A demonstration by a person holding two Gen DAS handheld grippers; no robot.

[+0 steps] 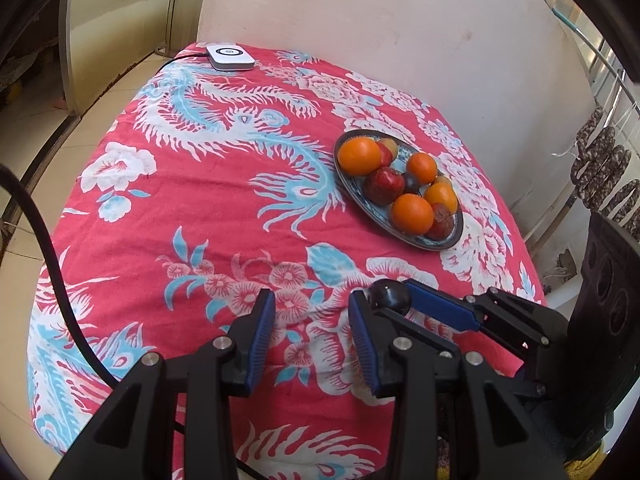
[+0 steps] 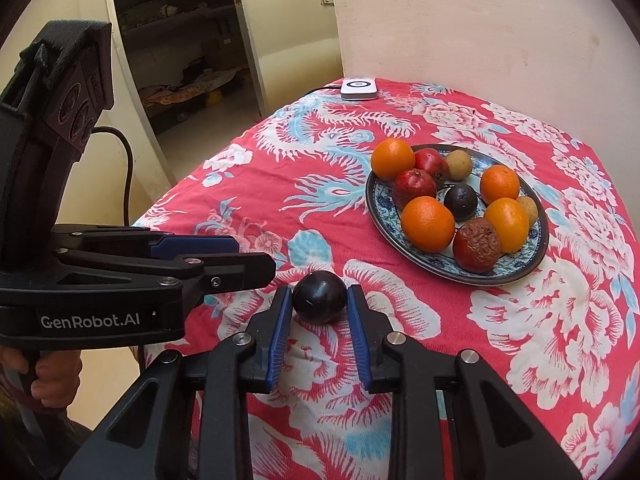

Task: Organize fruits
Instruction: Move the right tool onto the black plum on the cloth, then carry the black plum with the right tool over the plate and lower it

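A dark plum (image 2: 319, 297) on the bench (image 2: 520, 340) is gripped by the right gripper (image 2: 319, 300); left gripper (image 1: 312, 320) jaws are held apart, empty.

Bright daylight in both views, coming from the window side at right in the left wrist view. Wall (image 1: 400, 20) a bit washed out, doorway interior (image 2: 180, 40) dim. Soft shadow under dark fruit (image 2: 319, 297). Sharp focus at centre; heavy fisheye bending w/ black vignette at corners. No motion blur.
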